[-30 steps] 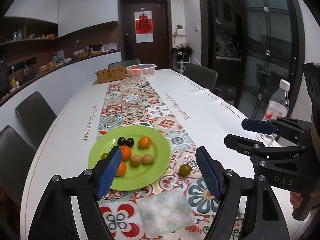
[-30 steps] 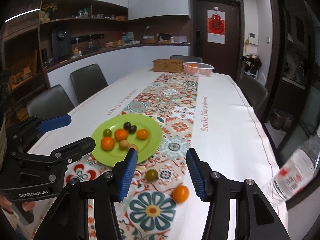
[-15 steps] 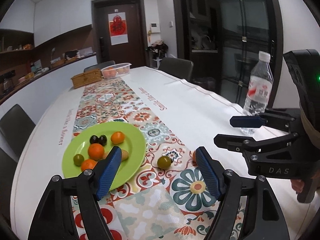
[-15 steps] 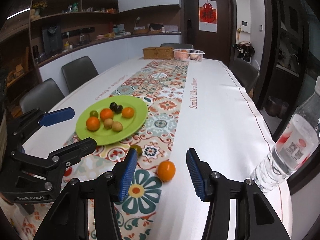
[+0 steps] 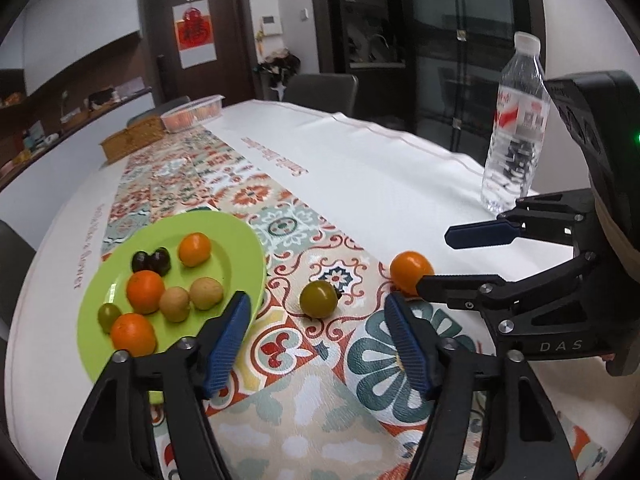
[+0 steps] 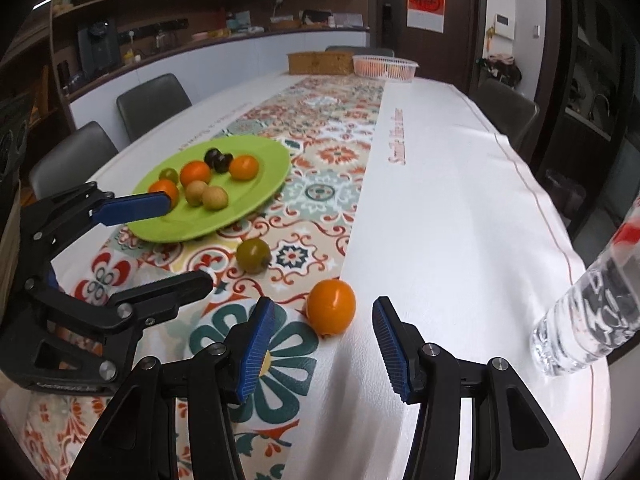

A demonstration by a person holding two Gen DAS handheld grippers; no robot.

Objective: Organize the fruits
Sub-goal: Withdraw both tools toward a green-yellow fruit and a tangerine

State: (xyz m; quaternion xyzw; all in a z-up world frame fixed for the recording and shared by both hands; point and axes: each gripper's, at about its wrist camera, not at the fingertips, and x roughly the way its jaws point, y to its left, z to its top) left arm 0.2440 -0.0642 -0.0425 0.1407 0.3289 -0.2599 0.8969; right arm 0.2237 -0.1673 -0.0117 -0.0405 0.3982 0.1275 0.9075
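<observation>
Two fruits are lying off the plate (image 5: 240,236): a green one (image 5: 318,298) just beside its rim on the patterned runner (image 5: 280,360), and an orange (image 6: 331,306) farther out, at the runner's edge.

The left gripper (image 5: 316,348) is closing its jaws, nothing between them yet, with the green fruit just ahead. The right gripper (image 6: 320,348) is standing partly open and empty, the orange just beyond its pads.

Both fruits are round, smooth and glossy, so an off-centre pinch is likely sending one rolling across the cloth. The bottle (image 5: 514,128), thin clear plastic well away from the plate, is standing where the right gripper could knock it. The two grippers are working near each other and risking a clash.
</observation>
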